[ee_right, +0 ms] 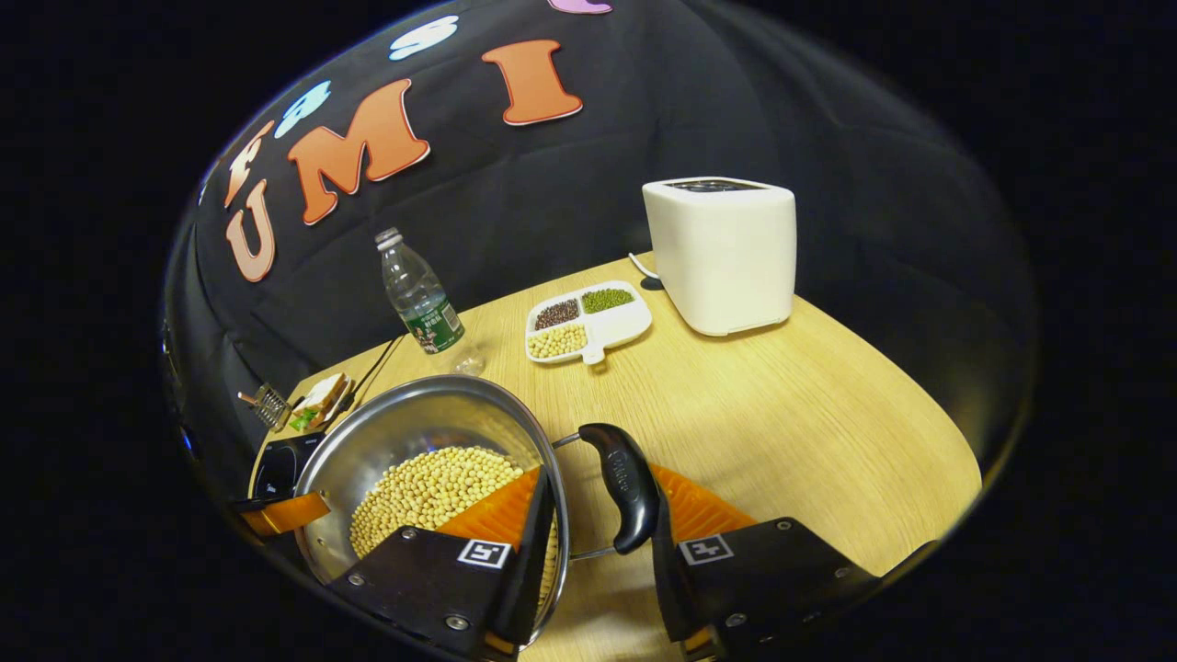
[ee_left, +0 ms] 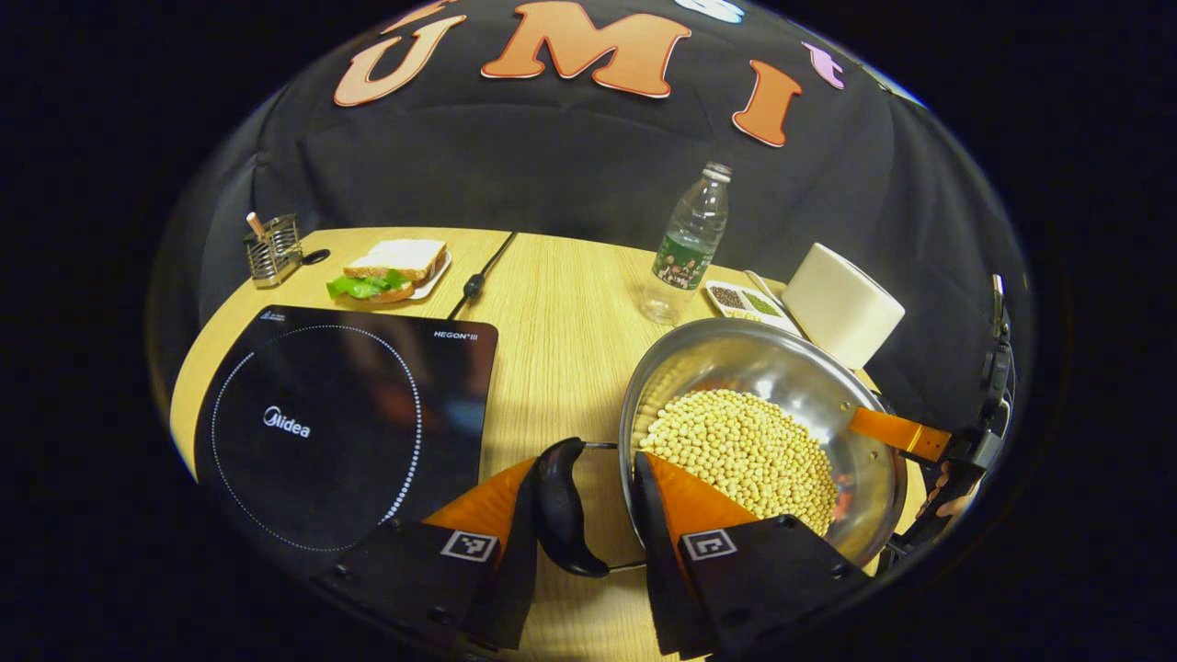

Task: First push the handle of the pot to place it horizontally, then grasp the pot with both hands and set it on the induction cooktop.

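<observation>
Straddling the pot (ee_left: 791,368) from both sides where it is sitting on the desk (ee_left: 561,303): left gripper (ee_left: 588,464) with jaws apart around the left handle (ee_left: 561,506) and the rim, one finger outside the grip, the other reaching in over the beans (ee_left: 745,450); right gripper (ee_right: 598,473) mirroring that around the right handle (ee_right: 625,487). Judging both handles to be lying flat already, so closing squarely on grip and rim together, squeezing evenly on both sides, then lifting level and slowly to avoid spilling beans. Carrying toward the induction cooktop (ee_left: 340,414), lying just outside the left jaws, well apart from the right ones. Not being able to tell whether either pair is already pressing: contact faces are hiding behind the fingers. Losing the pot's base and near rim beneath the gripper bodies; glimpsing merely a corner of the cooktop past the pot in the right gripper view.
</observation>
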